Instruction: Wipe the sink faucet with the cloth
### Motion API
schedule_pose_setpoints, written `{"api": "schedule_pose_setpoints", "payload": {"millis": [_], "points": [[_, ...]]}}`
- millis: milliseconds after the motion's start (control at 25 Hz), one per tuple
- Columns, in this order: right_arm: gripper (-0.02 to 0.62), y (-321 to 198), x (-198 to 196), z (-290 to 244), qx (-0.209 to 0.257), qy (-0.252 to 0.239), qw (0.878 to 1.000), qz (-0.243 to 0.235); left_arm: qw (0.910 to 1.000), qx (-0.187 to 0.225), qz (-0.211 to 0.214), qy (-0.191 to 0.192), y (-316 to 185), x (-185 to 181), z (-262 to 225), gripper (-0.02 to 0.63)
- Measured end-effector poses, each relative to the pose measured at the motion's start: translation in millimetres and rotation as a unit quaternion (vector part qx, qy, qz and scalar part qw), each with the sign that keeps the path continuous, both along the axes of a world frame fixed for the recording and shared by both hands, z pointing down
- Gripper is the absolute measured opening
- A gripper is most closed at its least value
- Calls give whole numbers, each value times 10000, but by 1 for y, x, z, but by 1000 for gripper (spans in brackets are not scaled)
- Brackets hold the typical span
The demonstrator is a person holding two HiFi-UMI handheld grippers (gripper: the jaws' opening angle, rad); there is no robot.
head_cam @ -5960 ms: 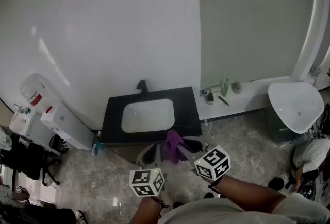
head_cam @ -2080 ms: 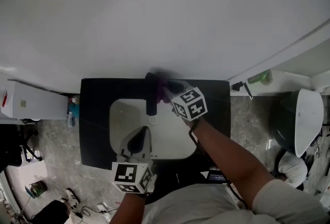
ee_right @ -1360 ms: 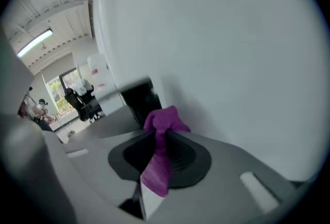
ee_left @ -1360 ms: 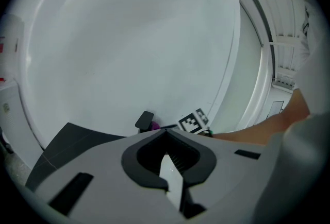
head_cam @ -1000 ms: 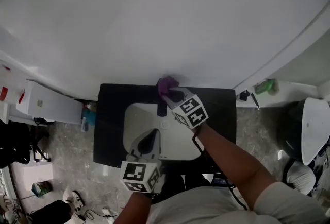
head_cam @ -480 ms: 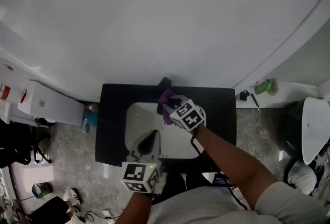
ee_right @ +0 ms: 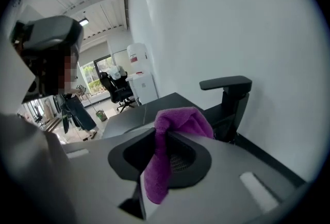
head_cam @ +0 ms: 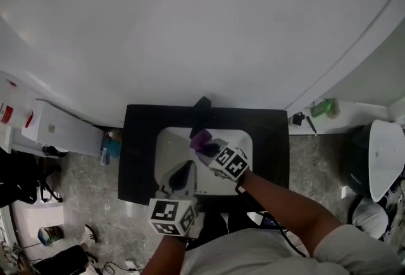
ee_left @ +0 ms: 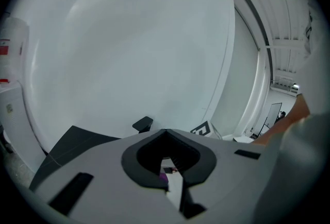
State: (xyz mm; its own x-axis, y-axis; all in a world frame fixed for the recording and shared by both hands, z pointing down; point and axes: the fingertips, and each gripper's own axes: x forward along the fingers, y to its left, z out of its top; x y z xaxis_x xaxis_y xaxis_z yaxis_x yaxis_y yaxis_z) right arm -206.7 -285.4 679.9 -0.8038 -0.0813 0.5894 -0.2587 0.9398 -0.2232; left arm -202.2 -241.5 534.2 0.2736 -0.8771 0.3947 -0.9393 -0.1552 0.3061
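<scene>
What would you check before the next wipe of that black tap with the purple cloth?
1. Cloth gripped: ok. The right gripper is shut on the purple cloth.
2. Cloth ready to wipe: ok. A fold bulges past the jaw tips, towards the faucet.
3. Cloth touching the faucet: cannot tell. In the head view it sits just in front of the spout, over the white basin.
4. Faucet ahead: ok. It stands upright, right in front of the right gripper.
5. Left gripper out of the way: ok. It is empty, jaws slightly apart, near the basin's front edge.
</scene>
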Motion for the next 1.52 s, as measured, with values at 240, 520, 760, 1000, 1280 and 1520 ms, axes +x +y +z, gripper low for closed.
{"api": "schedule_pose_setpoints", "payload": {"millis": [240,520,760,1000,1280,1520], "points": [[61,-9,27,-108,32,-1008,9921,749,9994,333,-17,-89,-5,-6,-42,6],[61,-8,74,-251,547,-1755,9765,1129,9949,973,193,-204,-22,10,-119,6],[60,-7,103,-320,1080,-2162,9616,1302,9898,1300,402,-412,-35,26,-160,6],[60,-11,106,-330,1264,-2110,9584,1451,9891,1314,445,-483,-47,36,-170,6],[57,-17,103,-316,1259,-1922,9599,1608,9899,1272,351,-522,-50,34,-167,6],[57,-17,102,-315,1256,-1919,9591,1657,9905,1265,277,-468,-48,27,-160,6]]}}
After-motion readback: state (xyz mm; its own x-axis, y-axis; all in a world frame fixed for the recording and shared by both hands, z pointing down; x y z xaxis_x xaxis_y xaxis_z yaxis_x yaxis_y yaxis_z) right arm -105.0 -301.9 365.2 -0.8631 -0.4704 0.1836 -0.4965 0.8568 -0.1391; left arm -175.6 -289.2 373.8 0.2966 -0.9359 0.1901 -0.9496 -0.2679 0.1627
